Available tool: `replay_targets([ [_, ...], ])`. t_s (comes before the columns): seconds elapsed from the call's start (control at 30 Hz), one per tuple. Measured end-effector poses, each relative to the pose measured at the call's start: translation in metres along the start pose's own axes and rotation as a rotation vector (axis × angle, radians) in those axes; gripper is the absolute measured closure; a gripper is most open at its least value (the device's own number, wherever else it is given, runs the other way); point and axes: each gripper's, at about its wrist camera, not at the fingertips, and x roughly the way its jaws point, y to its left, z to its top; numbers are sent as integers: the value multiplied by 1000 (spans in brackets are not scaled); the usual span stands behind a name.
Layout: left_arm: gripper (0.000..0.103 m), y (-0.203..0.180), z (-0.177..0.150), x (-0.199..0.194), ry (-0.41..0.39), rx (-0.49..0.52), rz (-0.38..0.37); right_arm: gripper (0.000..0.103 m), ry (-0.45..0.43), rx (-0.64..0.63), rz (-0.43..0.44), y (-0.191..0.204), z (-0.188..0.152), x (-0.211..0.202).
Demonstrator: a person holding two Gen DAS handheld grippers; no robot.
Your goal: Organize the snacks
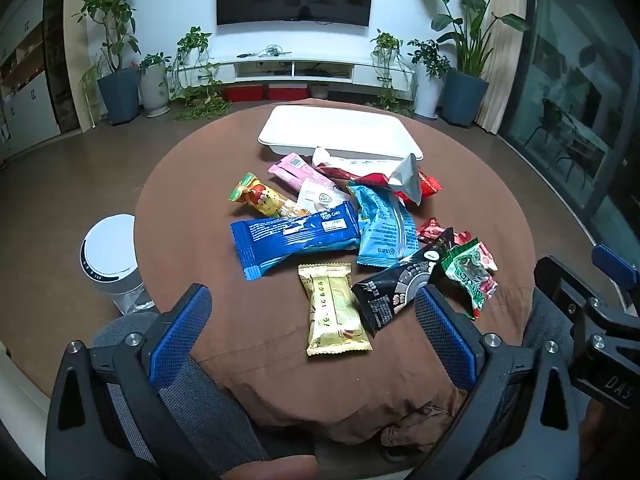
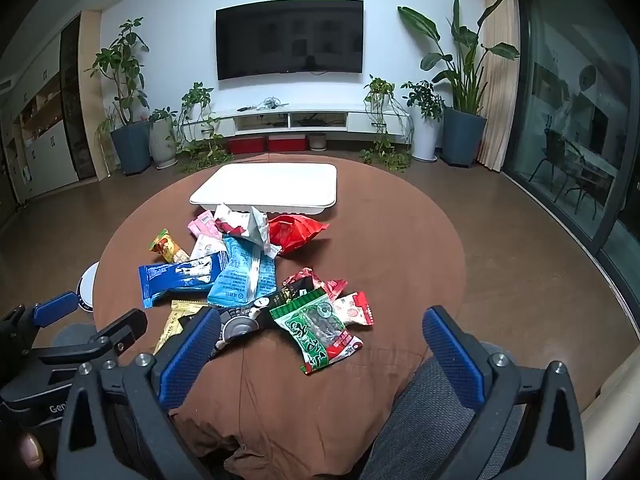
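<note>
Both tools are hovering at the near edge of the round, brown-draped bench (image 1: 188, 184), and nothing is picked yet, so by my reading this is the very opening of the job. The left tool (image 1: 314, 328) is sitting with its blue pads spread wide apart and nothing between them that it presses on; the gold packet (image 1: 334, 312) is lying on the cloth just ahead of it. The right tool (image 2: 320, 354) is likewise spread wide and gripping nothing, with the green packet (image 2: 316, 328) lying in front of its gap.

The snacks are lying in a loose heap across the middle of the bench, and the white tray (image 2: 264, 190) is waiting bare at the far side, its near rim touched by the topmost wrappers.

Counting now: one tray. One dark blue packet (image 1: 294, 240), one light blue packet (image 1: 384, 228), one gold, one black packet (image 1: 400, 292), one green, one yellow cartoon packet (image 1: 260, 196), one pink packet (image 1: 296, 172), one small white packet (image 1: 320, 200), one big red bag (image 2: 294, 232) with a crumpled white-and-silver wrapper (image 1: 404, 176) over it. A few small red and white sachets (image 2: 352, 308) are tucked beside the green one; three, I think, though they are overlapping too much to be sure.

The next move is calling for a tool to drop over one loose, top-lying packet, gold or green being nearest, close on its edge and carry it across to the tray. Overlapped ones should be waiting their turn.
</note>
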Motion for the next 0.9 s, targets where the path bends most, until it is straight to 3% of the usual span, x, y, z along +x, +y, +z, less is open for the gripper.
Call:
replay_targets([
  [0.9,0,14,-3,8,8,1,1,0,33,-6,4,-1,0,4],
])
